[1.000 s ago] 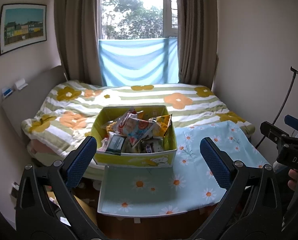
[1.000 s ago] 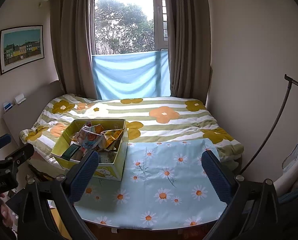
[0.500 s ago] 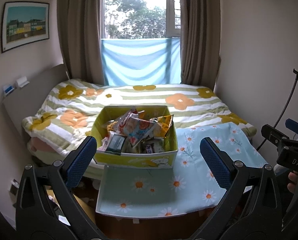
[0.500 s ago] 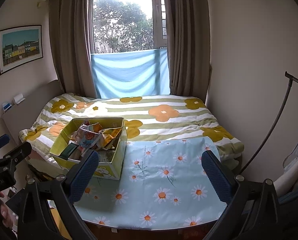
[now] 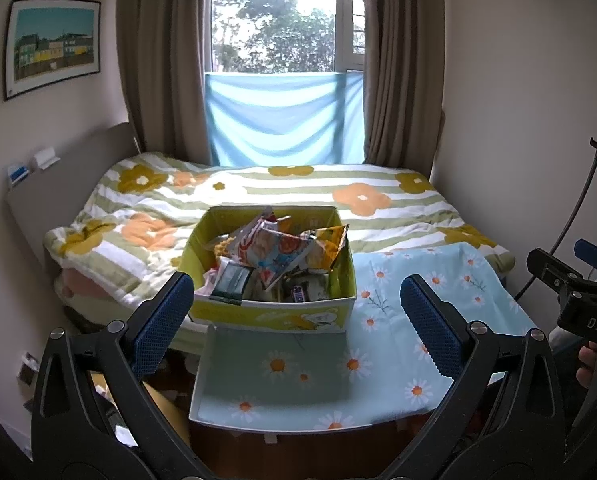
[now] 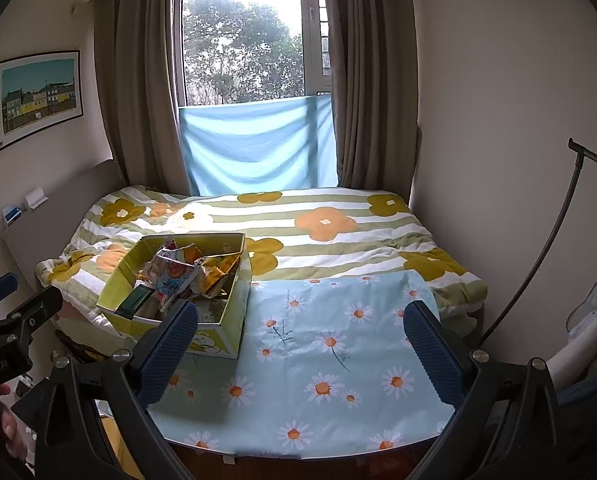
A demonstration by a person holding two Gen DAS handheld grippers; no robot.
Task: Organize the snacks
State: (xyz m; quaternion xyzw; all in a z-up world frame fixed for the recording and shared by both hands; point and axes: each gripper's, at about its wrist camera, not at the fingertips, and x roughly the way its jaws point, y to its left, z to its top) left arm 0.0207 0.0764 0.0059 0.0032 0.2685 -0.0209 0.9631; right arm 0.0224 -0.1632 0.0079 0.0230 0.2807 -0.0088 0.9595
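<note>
Yellow-green cardboard box (image 5: 270,312) sits at 12 o'clock w/ crinkled foil snack packets (image 5: 276,254) heaped inside; daisy-print blue cloth (image 6: 330,360) bare at 3 o'clock. Fits either pre-sort or all gathered. Left gripper (image 5: 294,320) & right gripper (image 6: 298,348) both spread wide, holding nothing.

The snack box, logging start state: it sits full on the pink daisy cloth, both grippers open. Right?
Not quite: the daisy cloth is light blue, as the right wrist view shows. The snack box does sit full on it, left gripper and right gripper open.
</note>
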